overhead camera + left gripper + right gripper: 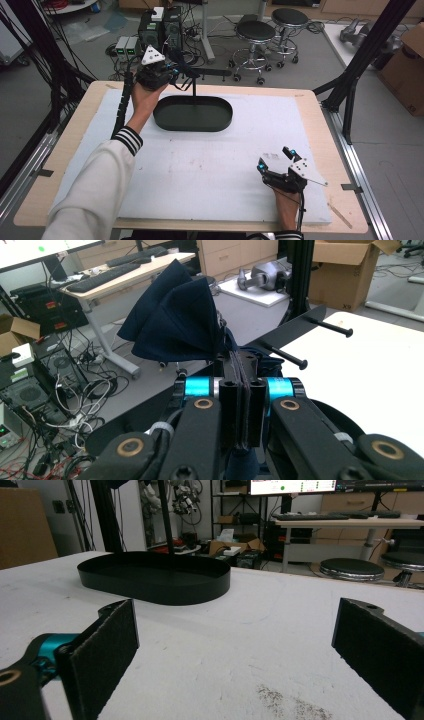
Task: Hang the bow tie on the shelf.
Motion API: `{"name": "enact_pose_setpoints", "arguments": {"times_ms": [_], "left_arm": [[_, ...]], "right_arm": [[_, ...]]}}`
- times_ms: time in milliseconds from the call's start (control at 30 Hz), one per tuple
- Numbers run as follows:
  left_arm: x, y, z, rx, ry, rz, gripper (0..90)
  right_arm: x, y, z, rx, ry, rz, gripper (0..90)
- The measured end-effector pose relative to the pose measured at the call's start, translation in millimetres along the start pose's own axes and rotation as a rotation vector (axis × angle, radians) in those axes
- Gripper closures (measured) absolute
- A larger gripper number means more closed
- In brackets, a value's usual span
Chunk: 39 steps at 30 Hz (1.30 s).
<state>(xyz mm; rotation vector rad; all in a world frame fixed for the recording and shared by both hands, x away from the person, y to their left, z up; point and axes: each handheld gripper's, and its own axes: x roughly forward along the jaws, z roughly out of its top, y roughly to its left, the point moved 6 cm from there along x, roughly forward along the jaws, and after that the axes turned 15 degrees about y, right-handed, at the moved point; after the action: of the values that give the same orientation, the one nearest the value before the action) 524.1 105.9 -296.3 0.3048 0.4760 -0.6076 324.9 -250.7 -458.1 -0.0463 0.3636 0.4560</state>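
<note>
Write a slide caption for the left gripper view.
Left gripper pinches dark navy cloth beside a black stand's pegged crossbar.

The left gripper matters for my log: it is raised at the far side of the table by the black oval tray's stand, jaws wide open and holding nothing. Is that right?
Not quite. The left gripper is raised there by the black oval tray, but the left gripper view shows its jaws shut on a dark blue cloth, not open and empty.
</note>
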Motion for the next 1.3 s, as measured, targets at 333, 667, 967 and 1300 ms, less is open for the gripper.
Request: {"name": "enact_pose_setpoints", "arguments": {"times_ms": [333, 667, 967, 1300], "left_arm": [[13.8, 0.7, -14.0, -0.007, 0.078, 0.047, 88.6], [19.3, -1.8, -22.5, 0.007, 0.124, 0.087, 88.6], [23.0, 0.4, -27.6, -0.002, 0.154, 0.112, 88.6], [28.8, -2.8, -32.3, 0.011, 0.189, 0.113, 87.8]], "right_arm": [[0.0, -0.1, 0.0, -0.002, -0.001, -0.001, 3.7], [-0.2, 0.4, -0.1, 0.0, -0.002, 0.0, 3.7], [-0.5, 0.5, -0.3, 0.006, 0.0, 0.0, 3.7], [-0.7, 0.4, -0.4, 0.003, -0.001, -0.002, 3.7]]}}
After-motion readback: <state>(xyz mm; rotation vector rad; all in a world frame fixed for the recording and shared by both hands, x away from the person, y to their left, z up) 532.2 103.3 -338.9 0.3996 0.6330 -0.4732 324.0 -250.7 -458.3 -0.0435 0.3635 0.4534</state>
